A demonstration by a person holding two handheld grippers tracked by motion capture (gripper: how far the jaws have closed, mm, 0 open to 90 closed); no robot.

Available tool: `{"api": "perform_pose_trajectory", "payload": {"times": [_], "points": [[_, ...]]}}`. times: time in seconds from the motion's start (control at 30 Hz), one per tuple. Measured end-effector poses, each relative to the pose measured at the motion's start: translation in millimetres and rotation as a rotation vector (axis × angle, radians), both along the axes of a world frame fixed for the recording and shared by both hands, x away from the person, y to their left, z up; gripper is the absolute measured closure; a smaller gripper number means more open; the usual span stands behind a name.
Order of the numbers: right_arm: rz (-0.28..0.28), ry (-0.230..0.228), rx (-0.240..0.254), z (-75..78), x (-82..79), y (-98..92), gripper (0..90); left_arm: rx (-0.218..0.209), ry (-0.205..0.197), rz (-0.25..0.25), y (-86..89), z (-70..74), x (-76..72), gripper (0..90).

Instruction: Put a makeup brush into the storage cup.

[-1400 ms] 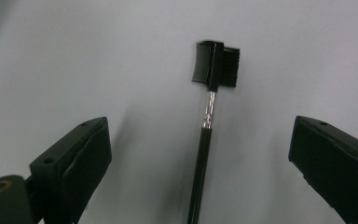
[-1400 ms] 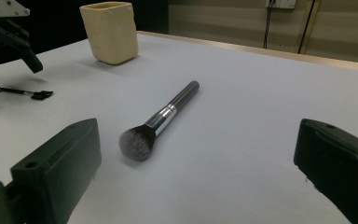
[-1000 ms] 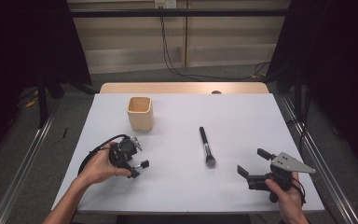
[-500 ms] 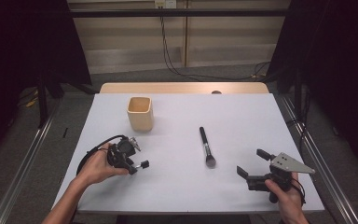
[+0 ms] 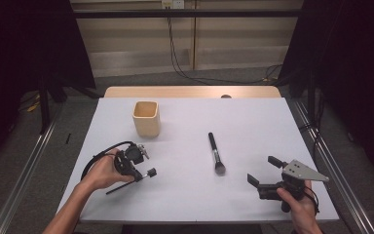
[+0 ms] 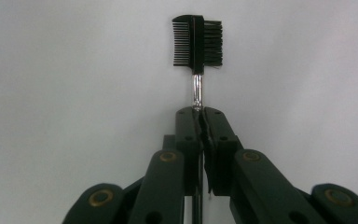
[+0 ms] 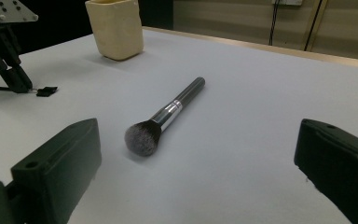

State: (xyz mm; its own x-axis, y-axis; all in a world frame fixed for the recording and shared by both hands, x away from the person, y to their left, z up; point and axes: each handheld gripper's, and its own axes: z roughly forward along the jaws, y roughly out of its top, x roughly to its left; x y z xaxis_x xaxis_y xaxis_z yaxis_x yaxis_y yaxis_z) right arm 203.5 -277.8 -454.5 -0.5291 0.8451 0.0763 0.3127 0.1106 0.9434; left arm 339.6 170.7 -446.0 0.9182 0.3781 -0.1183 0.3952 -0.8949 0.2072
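Left gripper view: brow comb (image 6: pixel 197 44) juts beyond the closed left tongs (image 6: pixel 202 116).

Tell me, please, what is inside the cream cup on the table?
The cream cup looks empty near its rim in the high view. Its walls cover the bottom, so anything lying low inside cannot be seen.

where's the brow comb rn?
High view: brow comb sits front-left on the table, clamped in the left gripper, below the cup and left of the makeup brush.
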Motion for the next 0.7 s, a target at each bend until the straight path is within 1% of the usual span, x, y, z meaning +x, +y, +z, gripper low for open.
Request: {"api": "perform_pose_trajectory", "payload": {"times": [0.07, 0.1, 0.13, 0.17, 0.23, 0.33, 0.47, 0.5, 0.57, 0.63, 0.67, 0.7], "points": [[0.001, -0.001, 0.000, 0.0, 0.2, 0.2, 0.1, -0.005, -0.017, 0.005, -0.3, 0.2, -2.8, 85.6], [0.001, -0.001, 0.000, -0.1, 0.2, 0.2, 0.1, 0.000, -0.024, -0.007, 0.4, 1.1, -3.2, 85.7], [0.001, -0.001, 0.000, -0.1, 0.3, 0.2, 0.1, -0.008, -0.028, -0.002, 0.6, 1.0, -3.9, 85.7], [0.001, 0.000, 0.000, -0.2, 0.5, 0.0, 0.1, -0.011, -0.027, 0.003, 1.3, 1.2, -3.7, 85.7], [-0.002, 0.003, 0.002, -0.5, 1.3, 0.1, 0.1, -0.032, -0.024, 0.015, 3.6, 1.1, -3.4, 85.8], [0.000, 0.001, -0.001, -0.4, 1.2, 0.0, 0.1, -0.048, -0.015, 0.023, 6.4, 1.4, -2.2, 85.7], [-0.002, 0.001, 0.000, -0.4, 1.2, -0.3, 0.1, -0.070, -0.007, 0.048, 10.5, 1.7, -0.8, 85.8], [-0.002, 0.002, 0.000, -0.4, 1.1, -0.3, 0.1, -0.073, -0.016, 0.062, 12.3, 2.1, -0.9, 85.8], [-0.004, 0.001, 0.004, -0.2, 0.7, -0.4, 0.1, -0.099, -0.008, 0.078, 15.8, 3.5, -0.4, 85.8], [-0.005, 0.000, 0.006, 0.0, 0.7, -0.5, 0.1, -0.122, -0.014, 0.094, 19.4, 6.0, -0.2, 85.8], [-0.006, 0.000, 0.006, -0.1, 0.9, -0.5, 0.1, -0.128, -0.020, 0.091, 20.8, 7.6, 0.2, 85.7], [-0.005, 0.002, 0.005, -0.1, 1.0, -0.5, 0.1, -0.136, -0.032, 0.107, 22.3, 9.7, 0.4, 85.7]]}}
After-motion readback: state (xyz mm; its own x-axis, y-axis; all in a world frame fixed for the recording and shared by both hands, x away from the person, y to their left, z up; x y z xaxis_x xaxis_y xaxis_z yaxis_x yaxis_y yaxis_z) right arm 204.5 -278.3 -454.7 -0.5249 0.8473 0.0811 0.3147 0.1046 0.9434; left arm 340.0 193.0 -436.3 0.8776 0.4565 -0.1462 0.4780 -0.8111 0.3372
